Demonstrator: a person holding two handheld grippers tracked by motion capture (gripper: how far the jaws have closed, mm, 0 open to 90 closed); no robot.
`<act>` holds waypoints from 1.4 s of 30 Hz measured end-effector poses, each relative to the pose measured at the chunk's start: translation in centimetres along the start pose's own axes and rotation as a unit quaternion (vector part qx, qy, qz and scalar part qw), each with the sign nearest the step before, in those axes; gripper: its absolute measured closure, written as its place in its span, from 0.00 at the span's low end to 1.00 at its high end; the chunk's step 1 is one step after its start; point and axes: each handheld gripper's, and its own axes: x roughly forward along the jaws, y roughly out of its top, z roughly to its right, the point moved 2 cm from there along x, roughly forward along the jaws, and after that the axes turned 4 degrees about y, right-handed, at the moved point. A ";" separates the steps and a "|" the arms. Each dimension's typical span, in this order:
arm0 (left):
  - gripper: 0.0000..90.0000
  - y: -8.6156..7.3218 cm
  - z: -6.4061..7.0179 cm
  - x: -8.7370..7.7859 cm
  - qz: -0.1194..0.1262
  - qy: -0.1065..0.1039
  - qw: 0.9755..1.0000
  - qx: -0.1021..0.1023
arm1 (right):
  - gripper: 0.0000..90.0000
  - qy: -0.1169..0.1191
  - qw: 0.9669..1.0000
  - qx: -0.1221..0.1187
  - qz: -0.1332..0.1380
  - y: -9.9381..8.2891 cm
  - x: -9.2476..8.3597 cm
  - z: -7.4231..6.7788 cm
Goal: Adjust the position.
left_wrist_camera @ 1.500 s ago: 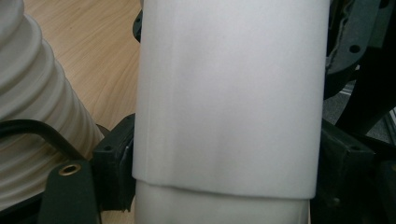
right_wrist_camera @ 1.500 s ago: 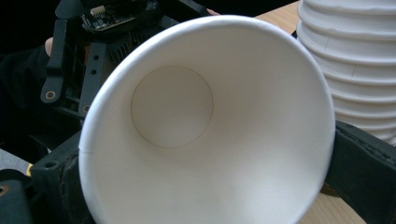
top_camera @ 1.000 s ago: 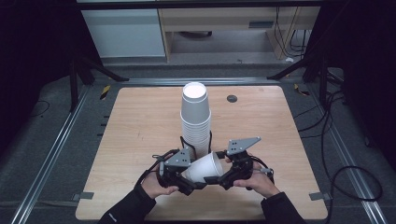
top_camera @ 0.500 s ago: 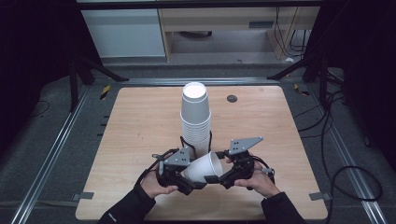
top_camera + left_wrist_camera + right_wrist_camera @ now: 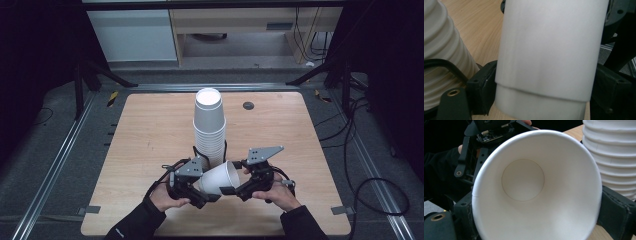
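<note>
The right tongs (image 5: 235,190) pinch the paper cup (image 5: 218,178); the left tongs (image 5: 206,196), opening, flank its base.

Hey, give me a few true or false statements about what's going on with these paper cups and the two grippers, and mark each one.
1. A white paper cup is held on its side between the left gripper and the right gripper. True.
2. The cup's open mouth faces the left gripper. False: the right gripper view looks straight into the mouth, so it faces the right gripper.
3. A tall stack of cups stands upright on the wooden table just behind the grippers. True.
4. The stack has tipped over onto the table. False: it stands upright.
5. In the left gripper view, two nested cup walls show, one sleeve over another. True.
6. The held cup is full of liquid. False: its bottom is bare and dry.
</note>
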 end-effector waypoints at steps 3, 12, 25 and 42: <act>0.17 -0.1 -0.2 -0.3 -0.001 0.008 1.000 -0.002 | 0.10 -0.006 1.000 -0.004 0.001 0.2 -0.4 0.0; 0.14 -0.3 -1.0 -1.4 -0.007 0.024 1.000 -0.010 | 0.10 -0.034 0.999 -0.030 -0.025 1.2 -1.4 0.4; 0.12 -0.3 -1.1 -1.1 -0.024 0.039 0.999 -0.001 | 0.10 -0.045 0.993 -0.060 -0.087 3.2 -0.4 0.7; 0.14 -0.3 -0.9 -0.3 -0.042 0.030 0.999 0.009 | 0.10 -0.027 0.986 -0.080 -0.144 3.8 2.5 0.3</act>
